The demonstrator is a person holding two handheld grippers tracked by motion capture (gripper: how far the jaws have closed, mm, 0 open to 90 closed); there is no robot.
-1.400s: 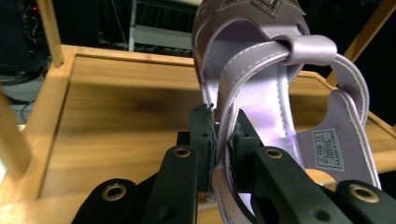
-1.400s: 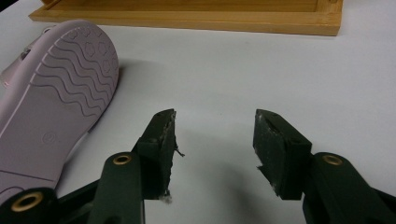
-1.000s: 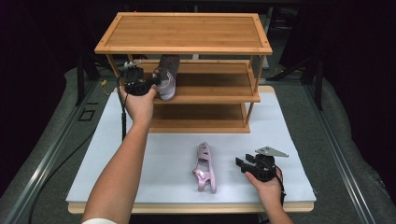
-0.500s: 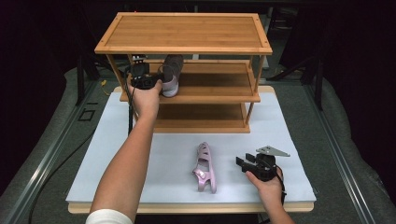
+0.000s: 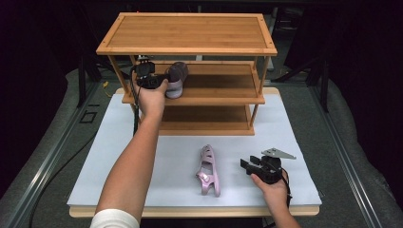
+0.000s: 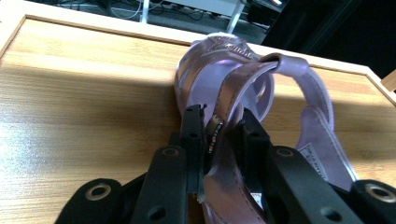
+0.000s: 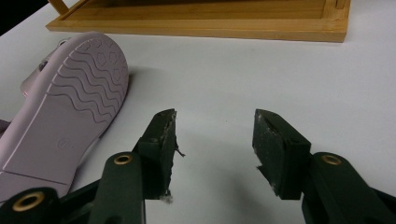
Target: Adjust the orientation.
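A purple sandal (image 5: 176,78) sits on the middle shelf (image 5: 214,92) of a bamboo rack. My left gripper (image 5: 159,80) reaches in to it from the left. In the left gripper view the sandal's strap (image 6: 243,77) runs between the jaws of my left gripper (image 6: 222,112). The jaws have just been opening and a narrow gap shows beside the strap, so they stand open around it. The matching sandal (image 5: 209,170) lies on its side on the white mat, sole (image 7: 70,107) facing my right gripper (image 7: 215,123). My right gripper (image 5: 248,164) rests open and empty just right of it.
The three-tier rack (image 5: 190,33) stands at the back of the white mat (image 5: 294,123), with its bottom shelf (image 7: 210,23) ahead of the right gripper. The middle shelf board (image 6: 70,93) stretches bare to the left of the sandal. Dark floor and cables surround the table.
The left hand has shifted a little to the right along the middle shelf, taking the sandal with it. The right hand and the sandal on the mat have stayed put.
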